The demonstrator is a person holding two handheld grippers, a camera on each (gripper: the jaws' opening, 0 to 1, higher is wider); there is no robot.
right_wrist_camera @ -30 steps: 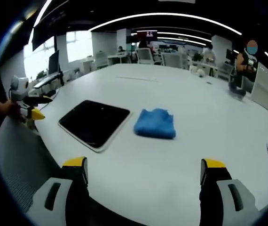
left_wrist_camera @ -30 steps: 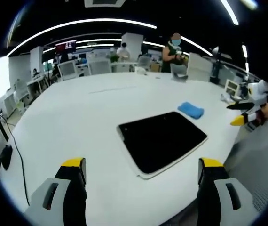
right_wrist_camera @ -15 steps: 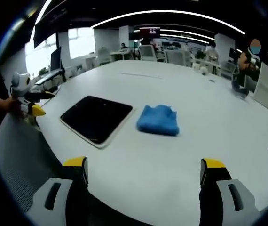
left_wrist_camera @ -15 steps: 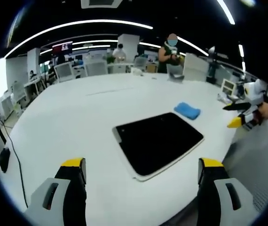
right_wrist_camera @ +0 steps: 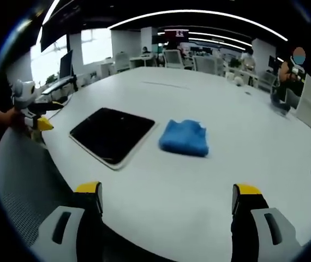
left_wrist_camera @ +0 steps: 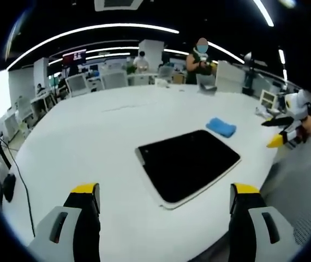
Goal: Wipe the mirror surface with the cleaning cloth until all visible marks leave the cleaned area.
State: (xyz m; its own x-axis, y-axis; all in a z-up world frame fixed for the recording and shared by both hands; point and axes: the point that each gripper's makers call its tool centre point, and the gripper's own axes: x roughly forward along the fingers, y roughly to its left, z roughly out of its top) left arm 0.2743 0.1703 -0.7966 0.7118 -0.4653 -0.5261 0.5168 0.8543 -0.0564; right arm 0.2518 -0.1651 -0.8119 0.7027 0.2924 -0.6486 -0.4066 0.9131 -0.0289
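Jaws on both hand-held grippers are spread wide with nothing between them, parked at the near edge of the white worktop (right_wrist_camera: 161, 191). From the right hand-held gripper (right_wrist_camera: 166, 210) the blue cleaning cloth (right_wrist_camera: 184, 138) lies straight ahead, folded, just beside the mirror (right_wrist_camera: 113, 134) without touching it. The left hand-held gripper (left_wrist_camera: 163, 210) faces the mirror, its long side running diagonally across the left gripper view. I'd say the right one's nearer the cloth. Lots of open worktop beyond.

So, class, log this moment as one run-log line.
left gripper open | right gripper open | cleaning cloth untouched beside mirror | wiping not started
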